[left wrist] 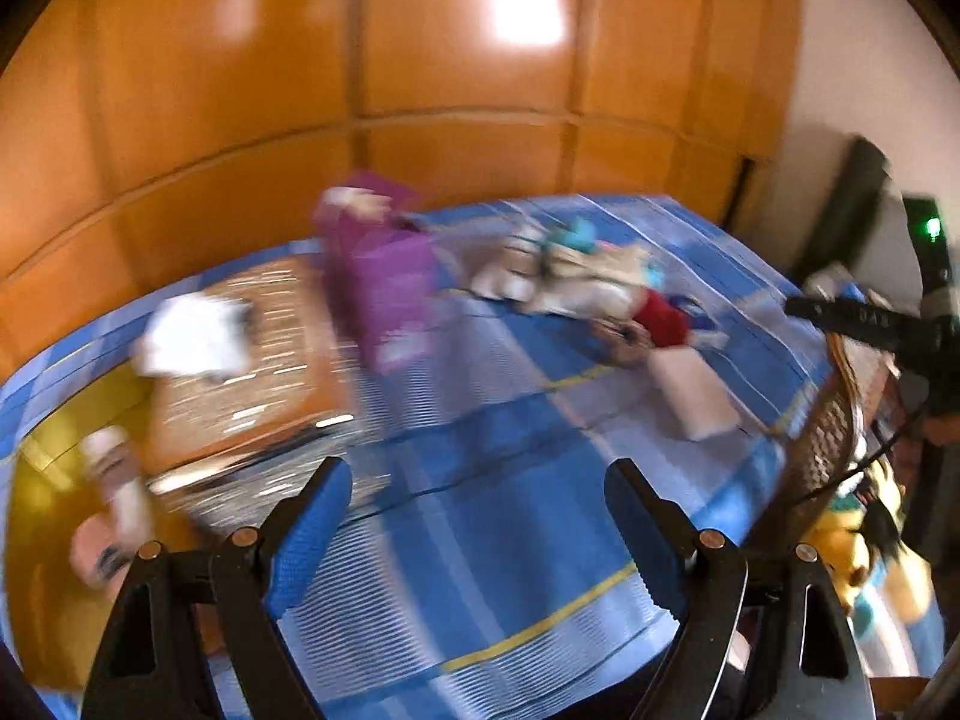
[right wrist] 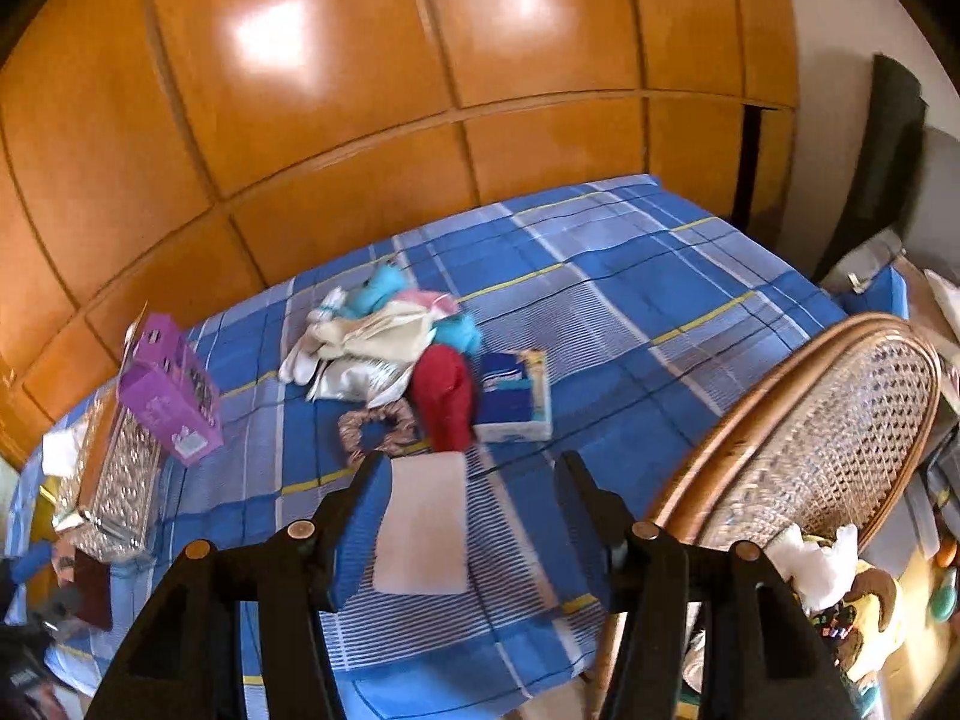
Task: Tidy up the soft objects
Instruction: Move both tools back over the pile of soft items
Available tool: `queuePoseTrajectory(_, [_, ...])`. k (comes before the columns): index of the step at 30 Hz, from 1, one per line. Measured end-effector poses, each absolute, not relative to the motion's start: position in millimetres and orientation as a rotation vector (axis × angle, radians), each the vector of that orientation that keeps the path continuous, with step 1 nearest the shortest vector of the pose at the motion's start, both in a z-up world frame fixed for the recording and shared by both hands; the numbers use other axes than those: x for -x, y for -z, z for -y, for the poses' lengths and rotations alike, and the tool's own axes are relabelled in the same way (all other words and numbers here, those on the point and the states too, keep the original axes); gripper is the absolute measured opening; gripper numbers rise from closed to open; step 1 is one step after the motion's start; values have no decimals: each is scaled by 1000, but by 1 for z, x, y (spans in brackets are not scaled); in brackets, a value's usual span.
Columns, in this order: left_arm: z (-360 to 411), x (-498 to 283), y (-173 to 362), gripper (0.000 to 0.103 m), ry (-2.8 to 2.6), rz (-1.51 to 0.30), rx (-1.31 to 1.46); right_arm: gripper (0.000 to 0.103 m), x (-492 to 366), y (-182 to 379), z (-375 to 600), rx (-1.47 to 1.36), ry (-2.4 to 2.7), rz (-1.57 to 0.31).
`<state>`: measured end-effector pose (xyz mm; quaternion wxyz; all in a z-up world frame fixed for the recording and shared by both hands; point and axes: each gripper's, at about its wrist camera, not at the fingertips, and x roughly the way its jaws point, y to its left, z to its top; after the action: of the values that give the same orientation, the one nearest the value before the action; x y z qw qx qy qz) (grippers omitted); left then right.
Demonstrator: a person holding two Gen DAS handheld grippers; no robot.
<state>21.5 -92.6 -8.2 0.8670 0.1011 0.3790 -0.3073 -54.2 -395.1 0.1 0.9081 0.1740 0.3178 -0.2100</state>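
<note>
Blue plaid bedsheet [left wrist: 510,480] fills the left wrist view, which is badly smeared w/ motion blur. Left gripper [left wrist: 480,540] hangs over the sheet, jaws spread wide, nothing btwn them. Ahead and left of it sits a purple box [left wrist: 384,276], w/ an orange patterned box [left wrist: 252,372] further left and something white on top, too blurred to ID. Ahead and right lies the pile of soft things [left wrist: 576,276], a red cloth [left wrist: 660,315] at its near end, and a white cloth [left wrist: 699,399] nearer the tool. Wicker chair [left wrist: 831,438] at far right.

Right wrist view is sharper. Right gripper [right wrist: 474,516] also gapes wide, holding nothing; the white cloth [right wrist: 423,528] lies flat on the sheet [right wrist: 630,312] btwn its fingers, closer to the left one; can't tell if they touch it. Just ahead: red cloth [right wrist: 444,396], a brown scrunchie [right wrist: 375,429] left of it, a tissue pack [right wrist: 516,393] right of it. Beyond those, the pile [right wrist: 372,336] of cream, pink and turquoise fabrics. Purple box [right wrist: 171,396] far left, wicker chair [right wrist: 828,420] to the right.
</note>
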Motion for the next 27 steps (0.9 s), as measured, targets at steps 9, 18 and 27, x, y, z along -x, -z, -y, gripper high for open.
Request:
queuePoseTrajectory(9, [214, -36, 42, 87, 874, -936, -269, 57, 73, -15, 429, -411, 478, -560])
queuePoseTrajectory(18, [290, -40, 62, 87, 905, -965, -320, 61, 91, -38, 468, -422, 610, -385])
queuePoseTrajectory(27, [321, -50, 98, 87, 831, -1029, -348, 61, 83, -15, 476, -481, 604, -376])
